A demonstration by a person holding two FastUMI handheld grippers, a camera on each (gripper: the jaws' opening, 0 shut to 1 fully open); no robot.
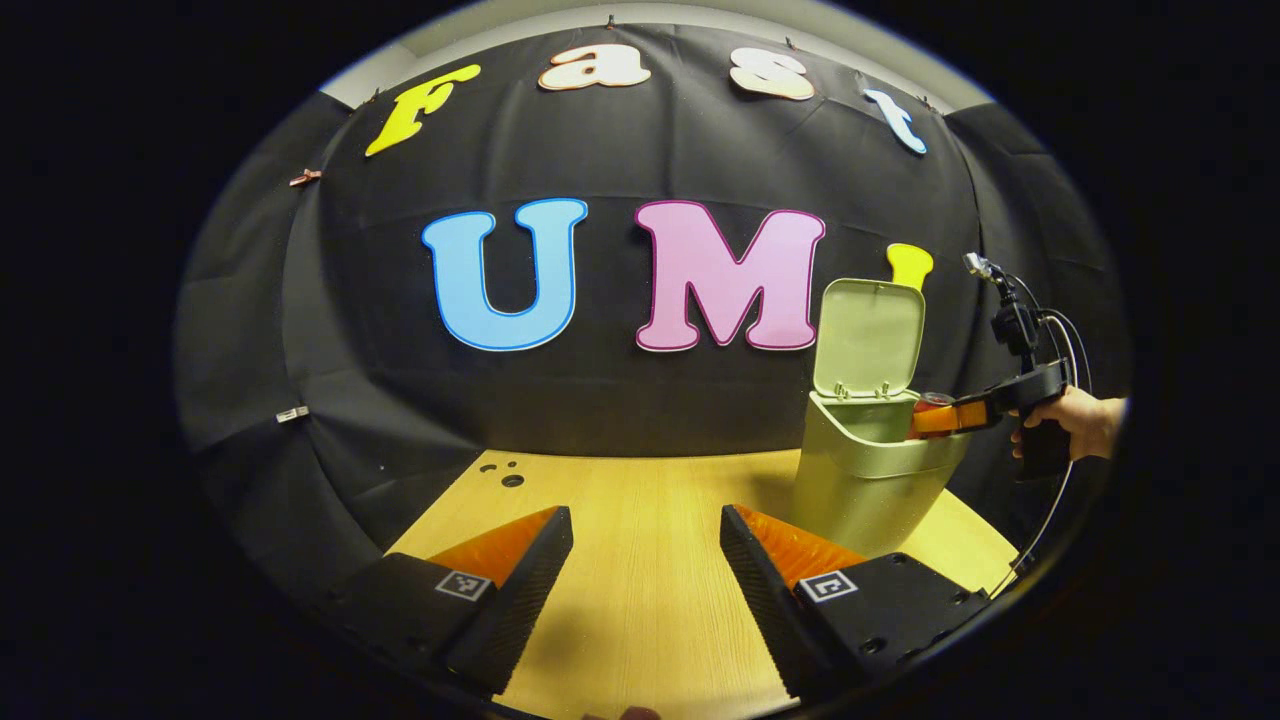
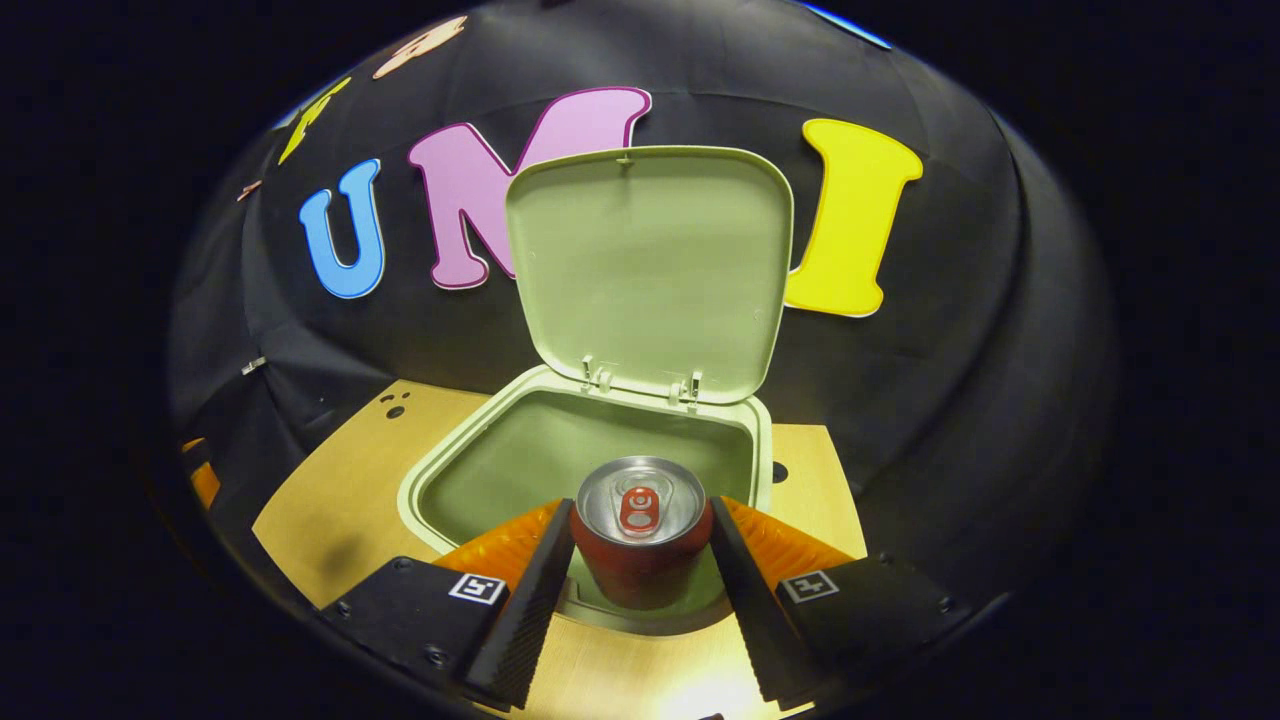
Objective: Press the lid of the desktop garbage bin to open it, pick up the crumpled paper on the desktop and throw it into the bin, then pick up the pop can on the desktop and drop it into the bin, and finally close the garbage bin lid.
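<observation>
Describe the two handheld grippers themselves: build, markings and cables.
Each gripper, left gripper and right gripper, has two wedge-shaped fingers with ridged inner faces, and black blocks behind them carrying a square black-and-white marker each. Seen from the left gripper view, the right gripper has a dark pistol-style handle with a small mast on top and thin cables looping off it.

The bin (image 2: pixel 470 470) is showing a pale green all over, and its raised lid (image 2: pixel 650 270) is wearing the same pale green on its inner face. The can (image 2: pixel 640 545) is showing a dark red body, a silver top and a red tab. The table (image 1: pixel 640 560) is showing a light yellow wood grain, with a few small black holes (image 1: pixel 505 472) sitting near its far edge. Each gripper body is carrying 1 small black-and-white square marker (image 2: pixel 477 588). A black cable (image 1: pixel 1050 510) is hanging from the right gripper (image 1: pixel 925 418).
</observation>
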